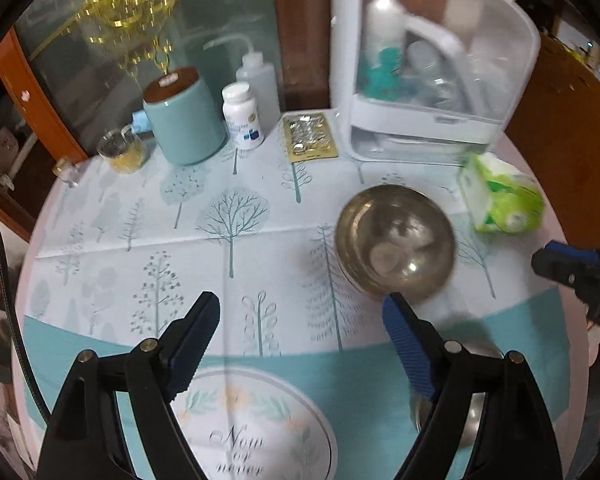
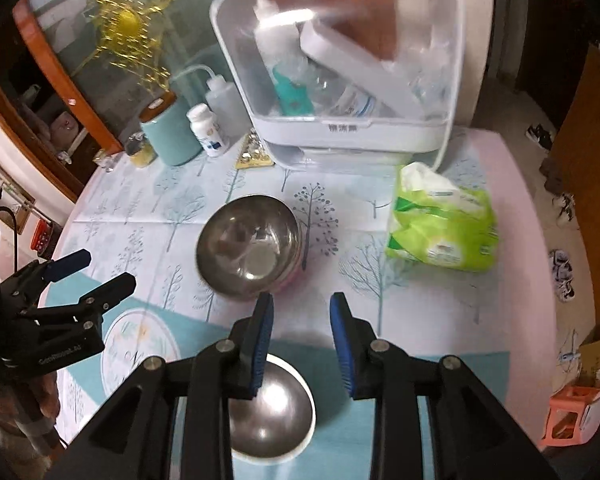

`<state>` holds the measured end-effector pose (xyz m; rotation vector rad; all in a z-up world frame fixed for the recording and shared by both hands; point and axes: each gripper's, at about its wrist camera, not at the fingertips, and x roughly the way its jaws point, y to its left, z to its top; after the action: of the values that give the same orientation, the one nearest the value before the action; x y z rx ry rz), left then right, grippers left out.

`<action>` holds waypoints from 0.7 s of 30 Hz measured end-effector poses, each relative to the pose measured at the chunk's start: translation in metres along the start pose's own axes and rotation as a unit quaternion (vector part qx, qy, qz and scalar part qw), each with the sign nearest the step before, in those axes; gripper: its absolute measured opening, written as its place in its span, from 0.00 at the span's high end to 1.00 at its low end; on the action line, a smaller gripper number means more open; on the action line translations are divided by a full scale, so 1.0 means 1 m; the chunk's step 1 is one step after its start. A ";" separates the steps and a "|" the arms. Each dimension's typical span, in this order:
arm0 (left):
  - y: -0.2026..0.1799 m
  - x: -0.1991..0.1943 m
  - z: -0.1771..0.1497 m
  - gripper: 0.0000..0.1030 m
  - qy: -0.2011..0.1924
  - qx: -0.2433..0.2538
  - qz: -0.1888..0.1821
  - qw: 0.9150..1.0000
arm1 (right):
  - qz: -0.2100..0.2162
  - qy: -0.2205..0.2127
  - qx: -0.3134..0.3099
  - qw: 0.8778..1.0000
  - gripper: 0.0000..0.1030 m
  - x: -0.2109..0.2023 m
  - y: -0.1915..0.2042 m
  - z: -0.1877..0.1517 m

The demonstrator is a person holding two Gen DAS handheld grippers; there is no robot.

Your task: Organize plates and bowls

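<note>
The left gripper (image 1: 300,320) hovers with fingers wide and empty over the bench (image 1: 120,240). Printed on the bench cover: "Now". Mid-bench sits a steel bowl (image 2: 249,242), likely light, stiff, slippery; pinch its rim. A second steel bowl (image 2: 278,412) lies beneath the right gripper (image 2: 302,320), fingers narrow, empty.

Both tools black plastic w/ silver pivot screws, ribbed blue pads; left tool (image 1: 300,312), right tool (image 2: 302,308). White lettering on left tool's body.

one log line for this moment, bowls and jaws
left gripper: jaws open, empty | right gripper: jaws open, empty | far steel bowl: on table | near steel bowl: under right gripper
</note>
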<state>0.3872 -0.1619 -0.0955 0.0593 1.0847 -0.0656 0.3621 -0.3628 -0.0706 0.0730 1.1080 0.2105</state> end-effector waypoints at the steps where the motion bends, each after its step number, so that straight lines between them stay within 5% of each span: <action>1: 0.002 0.009 0.003 0.20 0.004 -0.004 -0.002 1.000 | 0.003 0.004 0.004 1.000 0.71 0.008 -0.001 0.002; 14: 0.003 0.091 0.027 0.27 0.066 -0.057 -0.064 0.994 | 0.018 0.067 0.061 0.996 0.71 0.097 -0.012 0.028; 17: 0.003 0.101 0.029 0.48 0.082 -0.066 -0.086 0.991 | 0.020 0.078 0.057 0.995 0.72 0.105 -0.009 0.028; 19: -0.001 0.109 0.027 0.81 0.103 -0.064 -0.105 0.987 | 0.025 0.088 0.057 0.994 0.80 0.111 -0.008 0.026; 21: -0.004 0.112 0.025 0.91 0.110 -0.064 -0.124 0.984 | 0.041 0.086 0.064 0.993 0.87 0.112 -0.007 0.026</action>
<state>0.4607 -0.1705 -0.1827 -0.1894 1.3105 -0.2162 0.4343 -0.3457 -0.1584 0.2189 1.2911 0.2220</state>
